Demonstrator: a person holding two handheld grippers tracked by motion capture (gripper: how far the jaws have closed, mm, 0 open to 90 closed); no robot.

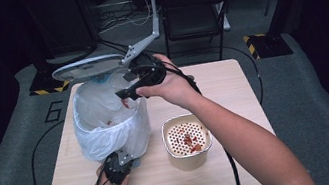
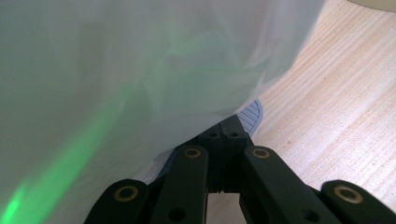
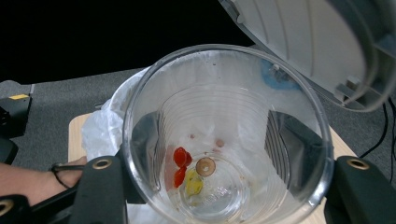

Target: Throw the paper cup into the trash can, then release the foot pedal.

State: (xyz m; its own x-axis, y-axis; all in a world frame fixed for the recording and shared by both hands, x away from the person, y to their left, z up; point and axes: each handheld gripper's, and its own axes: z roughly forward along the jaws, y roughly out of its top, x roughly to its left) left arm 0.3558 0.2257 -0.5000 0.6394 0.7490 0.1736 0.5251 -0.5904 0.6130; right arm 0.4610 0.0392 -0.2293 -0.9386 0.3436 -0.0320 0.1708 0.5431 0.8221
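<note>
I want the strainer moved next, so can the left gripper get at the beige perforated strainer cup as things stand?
Probably not yet: the left gripper is shut on the bin's pedal, though bare wooden table lies before the beige perforated strainer cup.

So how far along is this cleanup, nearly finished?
Partway, it seems. The bin has its lid up. The right gripper holds a clear cup tipped over the bin, a few red and yellow bits stuck inside. The left gripper sits at the bin's foot. The strainer tub holds scraps.

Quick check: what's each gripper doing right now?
Left gripper: shut, jaws together on the grey pedal at the bin's base.
Right gripper: shut on the clear plastic cup, held above the bag-lined bin.
</note>
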